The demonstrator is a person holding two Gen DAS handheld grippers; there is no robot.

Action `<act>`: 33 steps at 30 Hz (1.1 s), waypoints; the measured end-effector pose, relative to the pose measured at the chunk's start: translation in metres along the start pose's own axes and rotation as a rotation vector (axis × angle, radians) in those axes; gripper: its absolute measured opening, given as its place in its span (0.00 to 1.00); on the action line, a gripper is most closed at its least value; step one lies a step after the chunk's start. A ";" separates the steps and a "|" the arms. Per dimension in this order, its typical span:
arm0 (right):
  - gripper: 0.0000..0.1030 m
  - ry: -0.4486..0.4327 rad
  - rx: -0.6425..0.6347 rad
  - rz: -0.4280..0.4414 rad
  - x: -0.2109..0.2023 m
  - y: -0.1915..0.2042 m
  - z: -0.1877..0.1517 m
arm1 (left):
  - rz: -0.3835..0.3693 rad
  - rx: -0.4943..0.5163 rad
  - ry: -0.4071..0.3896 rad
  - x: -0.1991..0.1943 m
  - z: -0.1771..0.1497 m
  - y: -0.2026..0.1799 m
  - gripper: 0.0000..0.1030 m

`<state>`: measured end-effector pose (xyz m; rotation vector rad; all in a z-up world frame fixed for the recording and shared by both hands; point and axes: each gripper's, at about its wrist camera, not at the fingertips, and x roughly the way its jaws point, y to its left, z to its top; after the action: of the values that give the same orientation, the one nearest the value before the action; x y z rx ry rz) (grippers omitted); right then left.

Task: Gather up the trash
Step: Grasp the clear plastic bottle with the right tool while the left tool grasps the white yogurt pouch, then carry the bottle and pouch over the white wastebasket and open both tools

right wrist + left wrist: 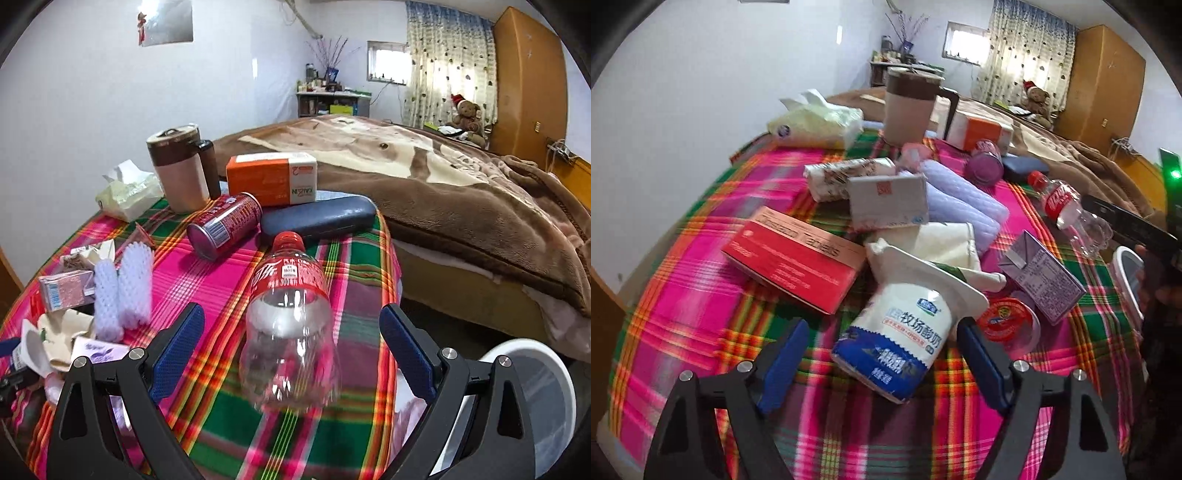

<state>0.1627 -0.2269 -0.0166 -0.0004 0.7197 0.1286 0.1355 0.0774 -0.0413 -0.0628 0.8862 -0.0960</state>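
A blue and white yogurt cup [897,332] lies tipped on the plaid tablecloth [683,314]. My left gripper [882,354] is open, its blue pads either side of the cup, not touching. An empty clear cola bottle [290,332] with a red label lies on the cloth; it also shows in the left wrist view [1071,214]. My right gripper [291,343] is open around the bottle's base, pads apart from it. A white trash bin [546,391] stands on the floor to the right of the table.
Around lie a red tablet box [798,258], a purple drink carton [1045,277], a red lid [1004,317], a red can [225,225], a dark glasses case [317,219], an orange box [273,179], a brown jug [179,173], tissues [127,192]. A bed [461,192] adjoins the table.
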 end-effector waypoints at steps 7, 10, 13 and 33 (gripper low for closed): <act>0.77 0.089 -0.020 0.023 0.024 0.001 0.005 | -0.034 0.041 0.045 0.012 0.002 -0.012 0.58; 0.70 0.118 0.001 0.032 0.029 -0.003 0.003 | -0.028 0.049 0.048 0.014 0.002 -0.015 0.55; 0.62 0.131 0.007 0.030 0.030 -0.003 0.000 | -0.037 0.042 0.045 0.014 0.002 -0.017 0.53; 0.62 0.097 0.059 0.093 -0.008 -0.002 -0.029 | -0.074 -0.040 0.015 0.001 -0.011 -0.013 0.50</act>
<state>0.1374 -0.2316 -0.0333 0.0839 0.8201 0.1967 0.1270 0.0645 -0.0475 -0.1328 0.9013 -0.1477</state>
